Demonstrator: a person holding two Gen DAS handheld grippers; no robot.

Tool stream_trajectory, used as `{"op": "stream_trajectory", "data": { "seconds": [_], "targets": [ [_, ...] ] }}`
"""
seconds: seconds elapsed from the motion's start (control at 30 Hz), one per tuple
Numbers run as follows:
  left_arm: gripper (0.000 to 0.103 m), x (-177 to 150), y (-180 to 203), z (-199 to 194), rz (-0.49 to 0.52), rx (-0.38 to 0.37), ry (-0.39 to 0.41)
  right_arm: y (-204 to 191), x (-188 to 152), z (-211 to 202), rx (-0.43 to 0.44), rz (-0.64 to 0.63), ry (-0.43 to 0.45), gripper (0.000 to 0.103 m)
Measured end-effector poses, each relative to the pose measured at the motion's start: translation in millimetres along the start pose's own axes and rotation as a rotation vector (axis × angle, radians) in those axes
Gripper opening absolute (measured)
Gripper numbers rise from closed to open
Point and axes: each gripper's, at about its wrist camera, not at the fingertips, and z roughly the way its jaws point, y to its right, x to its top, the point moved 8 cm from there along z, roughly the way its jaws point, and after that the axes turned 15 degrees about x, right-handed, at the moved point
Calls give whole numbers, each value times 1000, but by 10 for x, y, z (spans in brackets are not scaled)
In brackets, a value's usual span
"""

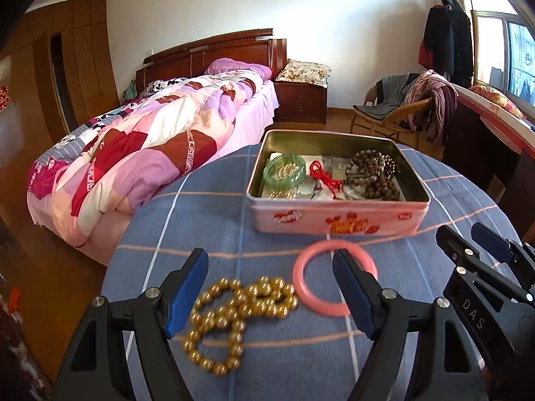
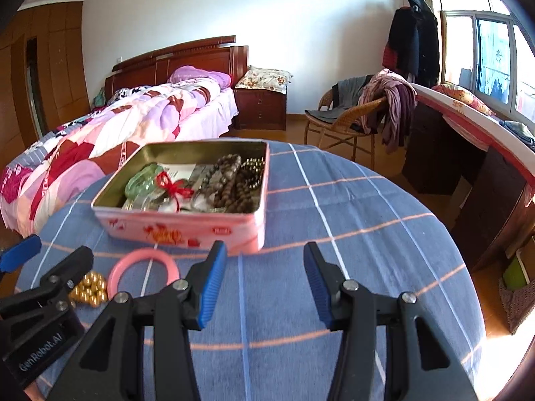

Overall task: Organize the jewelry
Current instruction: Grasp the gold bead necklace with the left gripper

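A pink tin box [image 1: 337, 224] [image 2: 180, 230] stands open on a blue checked cloth and holds a green bangle [image 1: 285, 169], a red cord [image 1: 322, 174] and dark bead strands [image 1: 372, 175]. A gold bead necklace [image 1: 234, 314] [image 2: 88, 289] and a pink bangle [image 1: 302, 280] [image 2: 142, 255] lie on the cloth in front of the tin. My left gripper [image 1: 270, 295] is open and empty, its fingers on either side of the gold beads and low over them. My right gripper [image 2: 264, 284] is open and empty over bare cloth to the right of the bangle.
The round table [image 2: 384, 234] drops off at its edges. A bed with a patchwork quilt [image 1: 140, 147] lies to the left. A wicker chair with clothes [image 1: 401, 110] and a dark desk [image 2: 468, 153] stand to the right.
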Motion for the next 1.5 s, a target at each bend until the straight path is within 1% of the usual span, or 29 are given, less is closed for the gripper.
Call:
{"op": "stream_trajectory", "data": {
  "seconds": [0.07, 0.3, 0.43, 0.63, 0.73, 0.87, 0.93, 1.0, 1.07, 1.13, 1.3, 1.5],
  "targets": [
    [77, -39, -33, -17, 0, 6, -4, -17, -2, -36, 10, 4, 4, 52],
    [77, -160, -162, -107, -6, 19, -4, -96, -22, -173, 3, -21, 22, 52],
    [77, -297, -262, -174, -7, 21, -8, -148, -80, -243, 11, -32, 20, 52],
    [77, -520, -572, -210, -39, 46, -36, -171, -218, -309, 31, -23, -3, 52],
    [77, -624, -709, -210, -56, 61, -56, -190, -246, -362, 37, -19, 1, 52],
    [77, -721, -812, -187, -84, 54, -89, -267, -315, -371, 56, -39, -23, 52],
    [77, -747, -823, -192, -85, 44, -93, -297, -319, -411, 61, -46, -11, 52],
    [77, -769, -810, -190, -76, 38, -93, -335, -361, -400, 71, -54, -28, 52],
    [77, -768, -784, -183, -69, 30, -94, -359, -402, -384, 84, -54, -46, 52],
    [77, -713, -742, -155, -53, 22, -87, -372, -385, -401, 85, -59, -35, 51],
    [77, -462, -581, -4, 19, 23, -50, -383, -400, -390, 96, -53, -54, 51],
    [77, -329, -379, 352, 80, -17, -115, -343, -414, -375, 108, -23, -67, 51]
  ]
}}
